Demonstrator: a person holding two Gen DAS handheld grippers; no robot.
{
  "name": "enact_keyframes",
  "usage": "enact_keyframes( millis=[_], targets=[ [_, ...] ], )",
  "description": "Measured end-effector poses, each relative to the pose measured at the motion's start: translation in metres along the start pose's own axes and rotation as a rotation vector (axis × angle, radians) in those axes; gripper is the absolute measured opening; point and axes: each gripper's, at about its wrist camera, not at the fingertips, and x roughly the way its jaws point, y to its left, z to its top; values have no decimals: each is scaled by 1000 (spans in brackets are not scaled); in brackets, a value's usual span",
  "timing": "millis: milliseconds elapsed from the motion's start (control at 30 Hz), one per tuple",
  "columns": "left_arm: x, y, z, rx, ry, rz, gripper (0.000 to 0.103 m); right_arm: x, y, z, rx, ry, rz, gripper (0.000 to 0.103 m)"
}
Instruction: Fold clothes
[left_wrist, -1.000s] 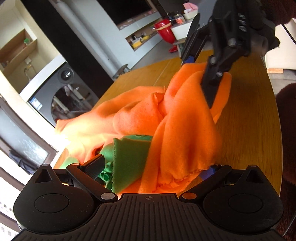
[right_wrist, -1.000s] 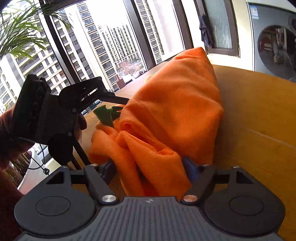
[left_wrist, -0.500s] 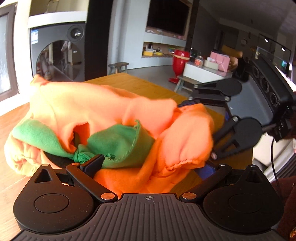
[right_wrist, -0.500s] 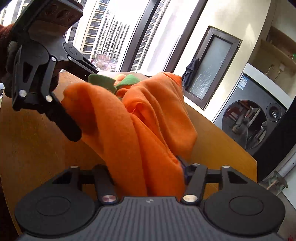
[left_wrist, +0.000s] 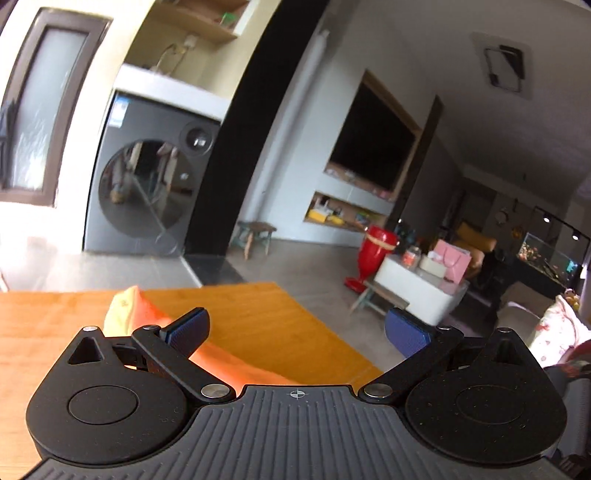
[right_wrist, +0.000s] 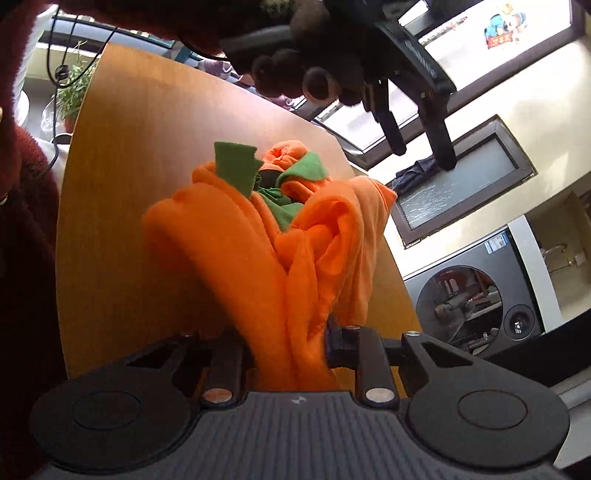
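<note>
While the right gripper (right_wrist: 288, 347) is clamping the bunched orange fleece garment with green lining (right_wrist: 266, 229) above the round wooden table (right_wrist: 118, 184), the left gripper (left_wrist: 295, 332), hanging spread and empty, is needing a free edge to grip.

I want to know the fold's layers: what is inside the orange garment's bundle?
Green fabric shows between the folds of the orange garment, held by the right tool. Deeper layers are covered.
</note>
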Motion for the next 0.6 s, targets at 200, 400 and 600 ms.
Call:
enact_keyframes(
  millis=[200,400,600],
  targets=[
    [12,19,-45,120,204,-36,103,-38,-48,44,-83,-41,-29,21],
    [-21,14,-69,157,189,-73,103,11,-88,91,-122,-57,133,26],
    [-54,9,-93,193,174,-111,103,117,-114,118,-37,-7,274,71]
  ],
)
